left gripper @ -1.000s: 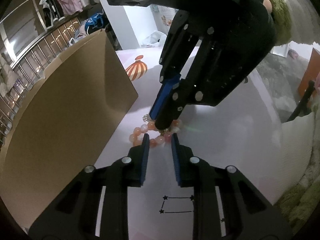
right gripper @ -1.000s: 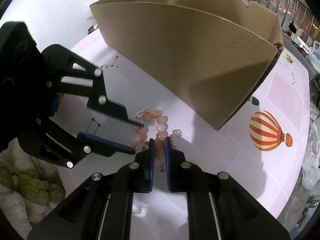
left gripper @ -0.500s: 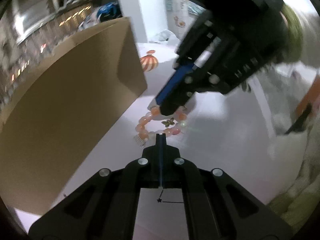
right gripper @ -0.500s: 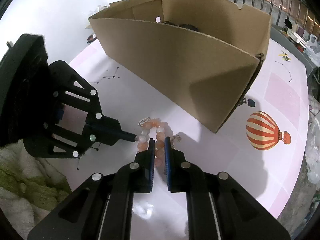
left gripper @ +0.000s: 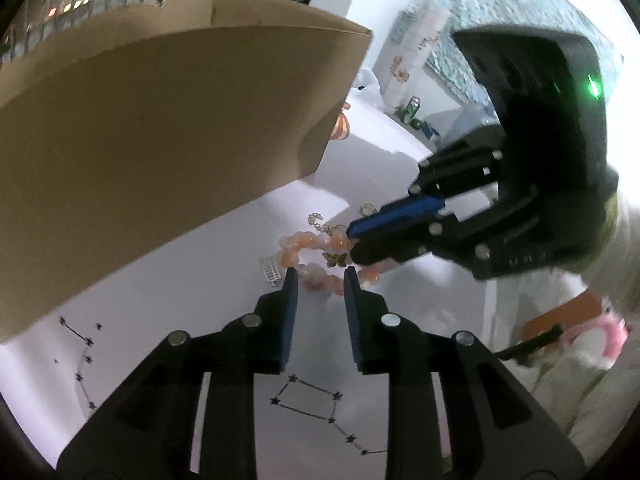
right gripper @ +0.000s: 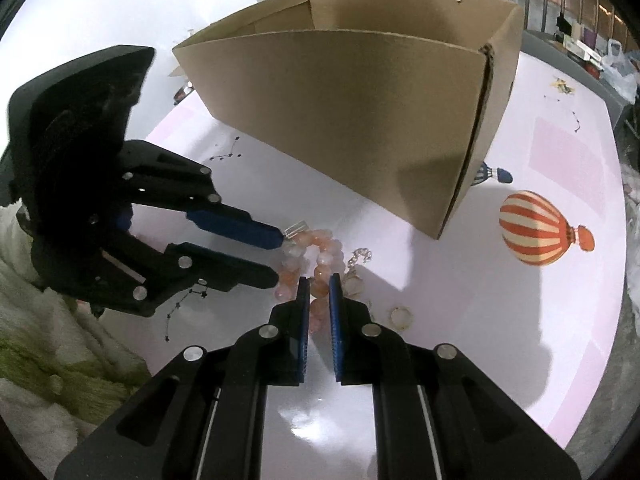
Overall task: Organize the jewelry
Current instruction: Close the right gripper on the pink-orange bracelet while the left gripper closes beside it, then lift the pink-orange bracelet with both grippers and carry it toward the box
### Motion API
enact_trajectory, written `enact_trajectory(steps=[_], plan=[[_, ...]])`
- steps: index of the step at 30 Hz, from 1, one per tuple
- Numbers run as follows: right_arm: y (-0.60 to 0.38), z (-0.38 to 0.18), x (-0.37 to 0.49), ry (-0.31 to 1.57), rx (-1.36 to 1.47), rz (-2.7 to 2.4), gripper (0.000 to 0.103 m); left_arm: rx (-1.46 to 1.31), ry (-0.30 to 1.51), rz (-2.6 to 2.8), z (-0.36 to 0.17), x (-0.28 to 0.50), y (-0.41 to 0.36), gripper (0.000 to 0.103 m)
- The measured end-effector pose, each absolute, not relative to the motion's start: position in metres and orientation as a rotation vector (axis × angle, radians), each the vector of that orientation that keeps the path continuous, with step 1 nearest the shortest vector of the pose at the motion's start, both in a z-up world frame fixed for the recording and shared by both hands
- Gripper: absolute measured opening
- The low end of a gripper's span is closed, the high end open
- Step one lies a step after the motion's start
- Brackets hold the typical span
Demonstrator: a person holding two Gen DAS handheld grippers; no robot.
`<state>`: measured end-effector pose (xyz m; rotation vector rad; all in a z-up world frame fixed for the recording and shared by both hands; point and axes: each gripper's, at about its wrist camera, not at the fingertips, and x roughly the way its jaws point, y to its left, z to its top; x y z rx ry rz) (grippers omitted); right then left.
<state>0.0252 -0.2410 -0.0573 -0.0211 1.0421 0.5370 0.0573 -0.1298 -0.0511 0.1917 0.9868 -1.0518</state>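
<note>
The cardboard box [right gripper: 352, 120] fills the upper middle of the right wrist view, its open top tilted toward the camera, and stands on the pale pink counter [right gripper: 500, 320] printed with a striped balloon [right gripper: 536, 228] at the right of the frame. Just below the box's near corner, at the frame's centre, lies the pink bead bracelet [right gripper: 320, 256], coiled on the counter with a small chain and a ring [right gripper: 401, 316] beside it. The right gripper [right gripper: 319, 296] has its jaws nearly closed on a few beads at the lower edge of the coil. The left gripper [right gripper: 276, 256], coming in from the left of that frame, has just been opening its jaws; they stand apart, straddling the near side of the bracelet without pressing it. The step in hand looks like gathering the bracelet for the box. Next, the left jaws likely need to close on the strand so both ends lift together over the box wall.
</note>
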Motion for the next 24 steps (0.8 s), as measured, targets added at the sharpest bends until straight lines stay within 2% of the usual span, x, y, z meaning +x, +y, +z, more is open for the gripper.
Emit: enact_trajectory(steps=[16,19,24], plan=[[-0.256,-0.065,0.018,1.004,0.105,0.557,0.010,0.188,1.045,-0.853,-0.049,0.060,-0.152,0.020],[-0.261,-0.063,0.017,0.994,0.124,0.555,0.010,0.180,1.041,-0.840,-0.047,0.049,-0.162,0.004],[-0.265,-0.061,0.018,0.978,0.144,0.548,0.010,0.202,1.024,-0.816,-0.045,0.044,-0.166,0.000]])
